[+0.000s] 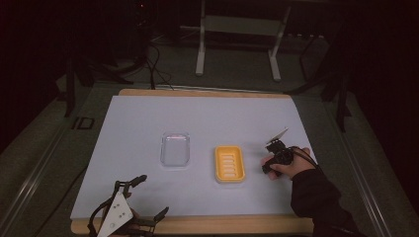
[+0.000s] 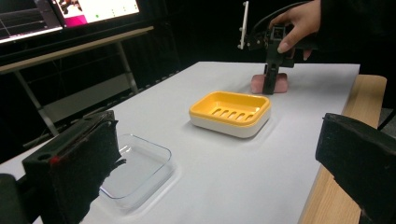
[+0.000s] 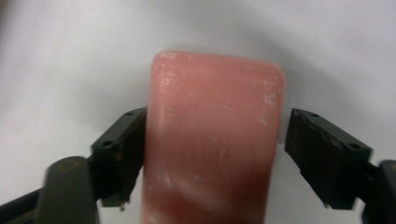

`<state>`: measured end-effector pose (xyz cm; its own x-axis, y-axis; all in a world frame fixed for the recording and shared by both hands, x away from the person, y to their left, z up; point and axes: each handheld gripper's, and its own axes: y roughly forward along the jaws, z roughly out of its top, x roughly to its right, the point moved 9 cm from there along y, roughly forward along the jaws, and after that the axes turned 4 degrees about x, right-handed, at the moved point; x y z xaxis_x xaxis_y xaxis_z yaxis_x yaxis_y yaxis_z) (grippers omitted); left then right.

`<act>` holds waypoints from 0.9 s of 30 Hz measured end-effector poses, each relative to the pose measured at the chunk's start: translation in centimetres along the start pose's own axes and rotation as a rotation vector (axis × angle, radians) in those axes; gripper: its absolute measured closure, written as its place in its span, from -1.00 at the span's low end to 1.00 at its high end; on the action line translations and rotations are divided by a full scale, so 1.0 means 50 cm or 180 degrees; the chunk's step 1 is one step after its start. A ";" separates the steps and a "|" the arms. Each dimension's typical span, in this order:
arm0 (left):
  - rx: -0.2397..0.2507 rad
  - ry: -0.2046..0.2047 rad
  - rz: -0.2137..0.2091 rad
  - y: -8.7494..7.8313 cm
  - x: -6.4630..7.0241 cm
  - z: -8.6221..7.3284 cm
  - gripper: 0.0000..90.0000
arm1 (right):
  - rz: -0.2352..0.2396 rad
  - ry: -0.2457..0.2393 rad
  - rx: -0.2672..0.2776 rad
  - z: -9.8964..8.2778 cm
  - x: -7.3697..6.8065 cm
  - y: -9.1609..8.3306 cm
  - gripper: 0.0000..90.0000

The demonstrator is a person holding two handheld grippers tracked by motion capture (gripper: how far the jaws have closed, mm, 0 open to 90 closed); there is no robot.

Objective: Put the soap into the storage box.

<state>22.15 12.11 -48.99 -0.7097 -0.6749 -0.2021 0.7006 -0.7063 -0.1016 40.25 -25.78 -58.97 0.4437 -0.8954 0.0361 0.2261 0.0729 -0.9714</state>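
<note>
**Pink Soap Between the Jaws**

Dark room all around, and in the middle a big white table (image 1: 148,123) with a wooden edge. Behind it stands a pale metal frame (image 1: 237,39).

On the table sits a clear plastic dish (image 1: 175,149). Just beside it, to the right in the high view, is a yellow soap dish (image 1: 230,163) with slots in its bottom.

Near the person's edge of the table waits the left gripper (image 1: 148,197). Its jaws are wide apart with nothing in them.

To the right of the yellow dish, a hand holds the right gripper (image 3: 212,154) pointing down. A pink soap bar (image 3: 212,140) lies flat on the table between its jaws. One jaw touches the soap's side. The other jaw sits just beside the soap with a tiny gap, so the soap is not squeezed yet.
</note>
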 end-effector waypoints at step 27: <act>-0.0041 0.0029 -0.0006 0.003 0.002 -0.004 -0.99 | -0.0087 0.0446 -0.0285 -0.001 -0.001 -0.043 -0.16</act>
<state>22.19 11.99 -49.21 -0.7103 -0.6716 -0.2108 0.7002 -0.7046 -0.1147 39.69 -25.91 -56.89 0.3117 -0.9495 0.0357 0.1556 0.0140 -0.9877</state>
